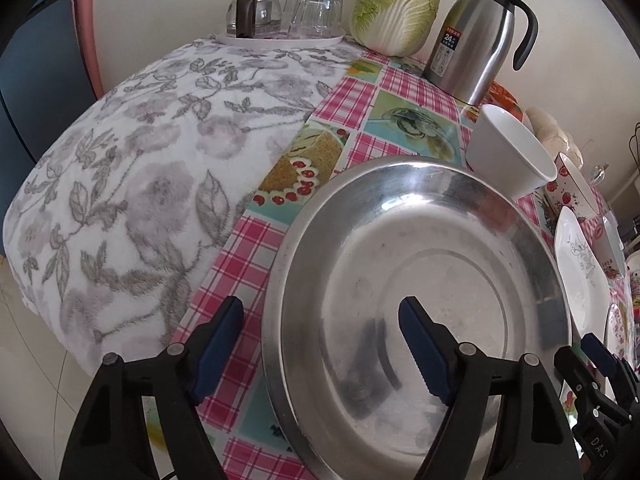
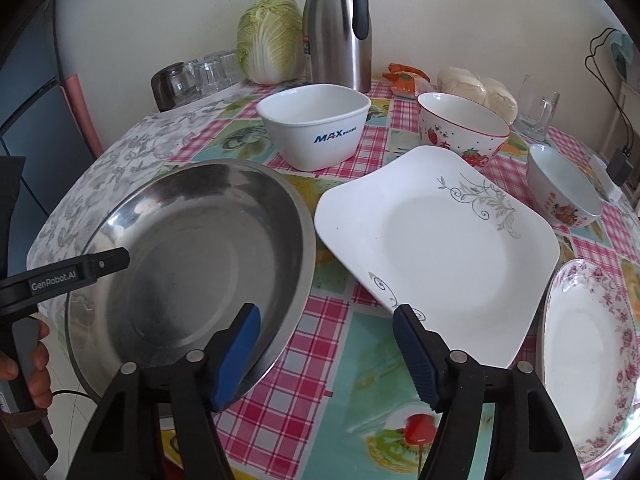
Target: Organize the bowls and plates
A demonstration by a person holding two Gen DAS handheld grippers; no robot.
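Left gripper (image 1: 320, 344) is nearest: jaws spread wide, straddling the near-left rim of the steel basin (image 1: 420, 280), one finger outside over the checked tablecloth (image 1: 240, 248), the other over the basin floor, nothing pinched yet. Right gripper (image 2: 326, 352) is also spread and empty, hovering over the cloth in the gap between the basin and the square white plate (image 2: 436, 248), its right finger close to that plate's near corner. Judgement: the step in hand looks like a rim grab on the basin, or a grab on the square plate to stack it inside. For the basin, bite the rolled rim squarely, inner pad flat on the sloped wall, and close fully before lifting; polished steel will likely slip and tilt from a one-sided hold. For the plate, slide the lower finger under the raised corner rather than pushing the plate along the cloth. Remaining pieces: floral-rim plate (image 2: 592, 360) just right of the square plate, white MAX bowl (image 2: 316, 132) behind the basin, strawberry bowl (image 2: 464, 132) and small printed bowl (image 2: 564, 188) further back right. Plates first, bowls nested by size. Keep clear of the thermos (image 2: 338, 24), cabbage (image 2: 270, 38) and glasses (image 2: 200, 76) along the back wall.
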